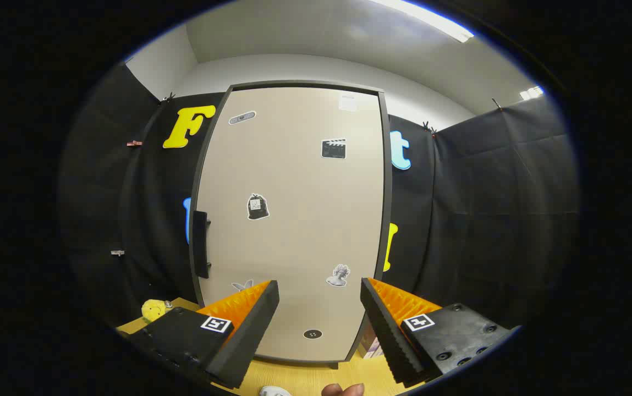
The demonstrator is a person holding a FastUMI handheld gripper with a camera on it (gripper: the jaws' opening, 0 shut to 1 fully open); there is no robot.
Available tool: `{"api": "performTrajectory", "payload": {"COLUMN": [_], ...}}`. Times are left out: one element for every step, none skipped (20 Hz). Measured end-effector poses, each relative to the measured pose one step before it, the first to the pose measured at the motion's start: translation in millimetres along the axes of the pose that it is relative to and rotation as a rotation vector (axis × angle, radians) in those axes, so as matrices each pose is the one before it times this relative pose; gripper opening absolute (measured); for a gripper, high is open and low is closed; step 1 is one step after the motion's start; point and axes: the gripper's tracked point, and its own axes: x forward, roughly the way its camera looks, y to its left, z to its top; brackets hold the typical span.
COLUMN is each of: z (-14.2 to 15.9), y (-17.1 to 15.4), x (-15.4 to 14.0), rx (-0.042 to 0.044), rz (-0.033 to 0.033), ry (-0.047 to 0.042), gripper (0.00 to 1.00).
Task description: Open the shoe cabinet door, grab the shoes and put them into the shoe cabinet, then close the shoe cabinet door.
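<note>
The shoe cabinet stands upright straight ahead of me, its beige door shut and dotted with small stickers. A black handle runs down the door's left edge. My gripper is open, with nothing between its orange and black fingers. It hangs in front of the door's lower part, well short of it. A bit of a white shoe lies on the wooden floor below the fingers. Beside it a person's fingertips show.
A small yellow toy sits on the wooden floor left of the cabinet, beyond the left finger. A pale box stands at the cabinet's lower right corner. Black cloth walls close in on both sides.
</note>
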Motion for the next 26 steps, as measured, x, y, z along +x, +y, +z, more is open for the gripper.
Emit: {"api": "performTrajectory", "payload": {"z": [0.00,0.77,0.54,0.52,-0.25,-0.18,-0.30,-0.17,-0.30,-0.19,-0.21,0.05,0.27,0.41,0.61,0.59,0.61,0.42,0.06,-0.11,-0.27,0.33,0.48,1.14,-0.09,-0.56], "y": [0.18,0.86,0.16,1.25,0.54,0.51,1.15,2.31,2.62,1.83,0.86,0.79,1.28,1.13,0.84,0.76,0.44,1.03,1.47,0.75,2.42,3.48,5.67,8.87,8.09,11.03], "x": [-0.38,0.12,-0.38,-0.39,-0.07,-0.37,0.29,-0.74,0.73,-0.54,-0.50,-0.05,-0.22,-0.57,-0.62,-0.41,0.03,-0.36,0.03,-0.88,0.37,0.87,0.44,2.07,2.72,3.59], "rx": [-0.00046,0.00399,0.00571,0.00482,0.00271,0.00201,0.00365,0.00694,0.00619,0.00332,-0.00020,-0.00144,-0.00259,-0.00155,0.00019,0.00088,0.00164,0.00199,0.00139,0.00163,0.00366,0.00713,0.01062,0.01080,0.00660,0.00974], "rz": [-0.00497,-0.00427,-0.00287,-0.00032,-0.00090,-0.00086,-0.00155,0.00197,0.00259,0.00274,0.00035,-0.00123,-0.00082,-0.00052,-0.00096,-0.00131,0.00099,-0.00010,0.00083,0.00069,0.00086,0.00434,0.00870,0.01488,0.01336,0.01748], "ry": [0.00012,-0.00286,-0.00117,-0.00028,0.00162,0.00271,0.00343,0.00330,0.00359,0.00271,0.00232,0.00046,-0.00066,-0.00075,-0.00106,-0.00045,-0.00069,-0.00072,0.00041,0.00062,0.00241,0.00123,-0.00069,-0.00126,-0.00011,0.00706], "gripper": [0.97,0.97,0.97,0.97,0.97,0.97,0.97,0.97,0.97,0.97,0.97,0.97,0.97,0.97,0.97,0.98,0.97,0.97,0.97,0.97,0.98,0.98,0.98,0.97,0.97,0.97]}}
